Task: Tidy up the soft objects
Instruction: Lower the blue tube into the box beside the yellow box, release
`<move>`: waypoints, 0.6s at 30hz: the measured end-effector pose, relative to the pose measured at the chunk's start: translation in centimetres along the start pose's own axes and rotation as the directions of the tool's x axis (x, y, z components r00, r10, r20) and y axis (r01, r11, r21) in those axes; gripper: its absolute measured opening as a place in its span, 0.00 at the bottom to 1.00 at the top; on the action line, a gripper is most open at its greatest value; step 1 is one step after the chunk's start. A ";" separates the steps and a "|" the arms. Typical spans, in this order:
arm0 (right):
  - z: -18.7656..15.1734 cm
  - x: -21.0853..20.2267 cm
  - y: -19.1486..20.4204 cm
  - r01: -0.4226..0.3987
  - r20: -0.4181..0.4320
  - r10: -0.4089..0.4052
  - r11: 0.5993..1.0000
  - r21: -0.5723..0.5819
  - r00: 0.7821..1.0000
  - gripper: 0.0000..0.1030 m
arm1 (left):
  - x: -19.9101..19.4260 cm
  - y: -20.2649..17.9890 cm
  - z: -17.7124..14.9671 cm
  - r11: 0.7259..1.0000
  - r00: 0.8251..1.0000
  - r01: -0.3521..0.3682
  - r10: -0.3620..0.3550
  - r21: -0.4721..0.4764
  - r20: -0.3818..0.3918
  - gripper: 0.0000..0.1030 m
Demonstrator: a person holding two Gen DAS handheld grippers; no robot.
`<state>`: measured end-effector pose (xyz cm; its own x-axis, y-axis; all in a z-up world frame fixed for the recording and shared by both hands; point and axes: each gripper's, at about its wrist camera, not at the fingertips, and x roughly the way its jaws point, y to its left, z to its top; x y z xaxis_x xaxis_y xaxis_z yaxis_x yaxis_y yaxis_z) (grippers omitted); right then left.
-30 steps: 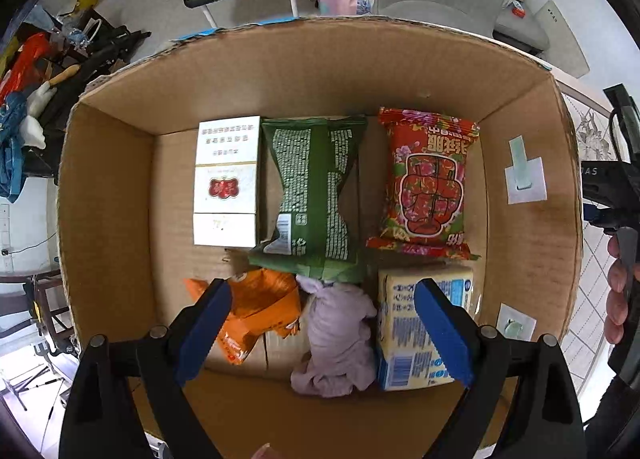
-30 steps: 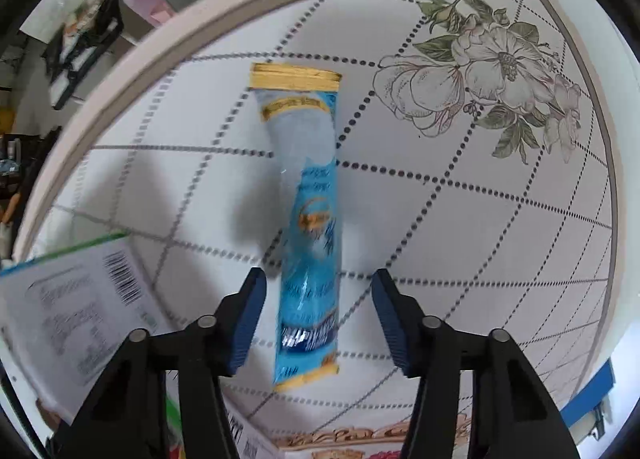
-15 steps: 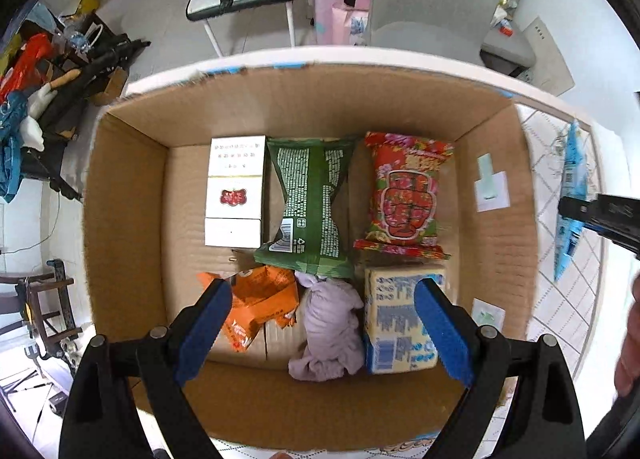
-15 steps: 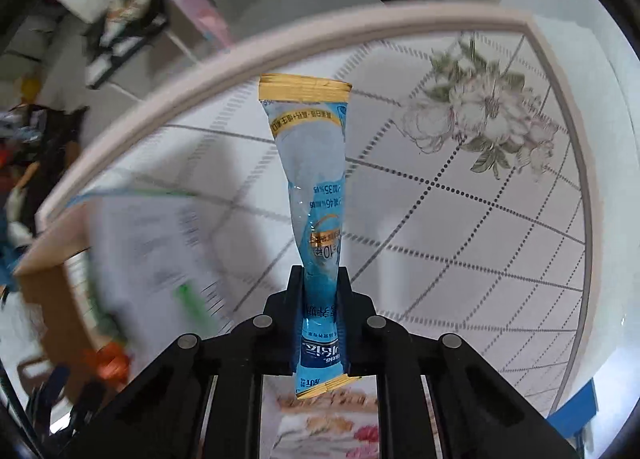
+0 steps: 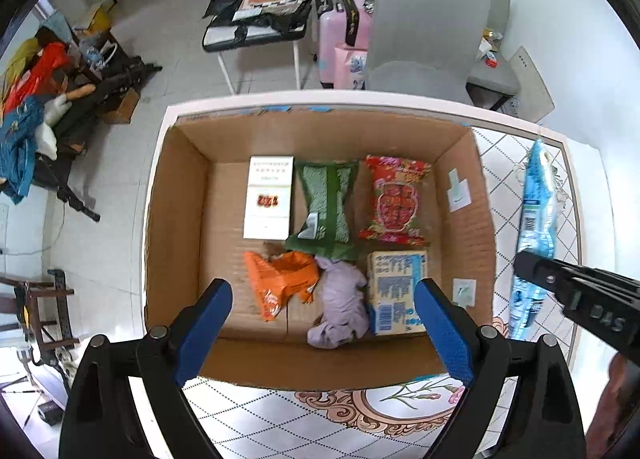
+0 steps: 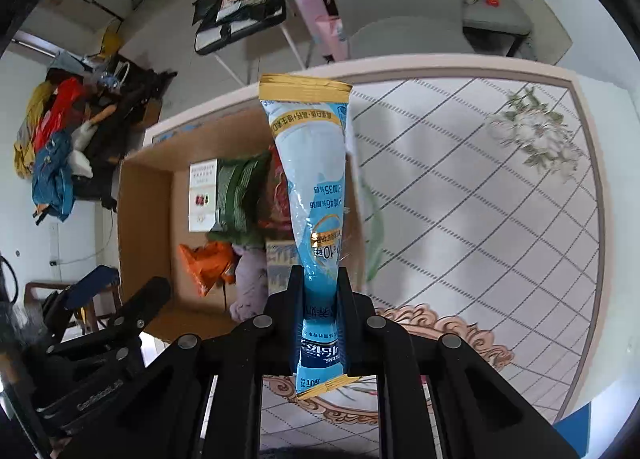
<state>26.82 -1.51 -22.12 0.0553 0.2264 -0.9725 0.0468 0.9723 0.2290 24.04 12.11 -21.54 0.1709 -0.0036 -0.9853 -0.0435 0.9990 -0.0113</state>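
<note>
My right gripper (image 6: pixel 320 299) is shut on a long light-blue packet (image 6: pixel 314 179) with gold ends and holds it up in the air, right of the cardboard box (image 6: pixel 148 215). The packet also shows in the left wrist view (image 5: pixel 536 219), right of the box wall (image 5: pixel 464 219). My left gripper (image 5: pixel 324 335) is open and empty above the box's near wall. The box holds a white carton (image 5: pixel 269 199), a green packet (image 5: pixel 328 211), a red packet (image 5: pixel 394 201), an orange bag (image 5: pixel 280 283), a lilac cloth (image 5: pixel 340 299) and a blue-yellow pack (image 5: pixel 396 287).
The box stands on a table with a floral tiled cloth (image 6: pixel 480 219). Behind the table are a grey chair (image 5: pixel 428 27), a pink suitcase (image 5: pixel 340 43) and a small table with bags (image 5: pixel 256 23). Clutter lies on the floor at far left (image 5: pixel 36 99).
My right gripper closed on the blue packet, lifted it off the table and carried it left toward the box. My left gripper rose away from the box, still open.
</note>
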 end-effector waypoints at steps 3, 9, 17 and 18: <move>0.2 2.1 0.3 0.028 -0.021 -0.028 1.000 -0.007 0.999 0.14 | 0.9 0.8 -0.3 1.000 1.000 -0.006 0.006 -0.013 -0.011 0.91; 0.7 5.9 0.6 0.080 -0.069 -0.082 0.996 -0.028 0.994 0.14 | 2.6 1.4 -0.2 1.000 0.999 -0.018 0.017 -0.011 -0.033 0.91; 0.7 7.9 1.1 0.130 -0.099 -0.134 0.991 -0.039 0.986 0.16 | 4.0 1.7 0.3 1.000 0.998 -0.023 0.022 -0.006 -0.055 0.91; 0.7 8.2 1.1 0.130 -0.110 -0.133 0.991 -0.034 0.985 0.16 | 4.0 1.8 0.4 1.000 0.998 -0.021 0.021 -0.009 -0.056 0.91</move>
<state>28.00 1.34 -29.79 -0.0611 0.1002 -0.9931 0.0198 0.9949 0.0991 25.01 13.89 -25.42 0.1148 0.0147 -0.9933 -0.0558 0.9984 0.0083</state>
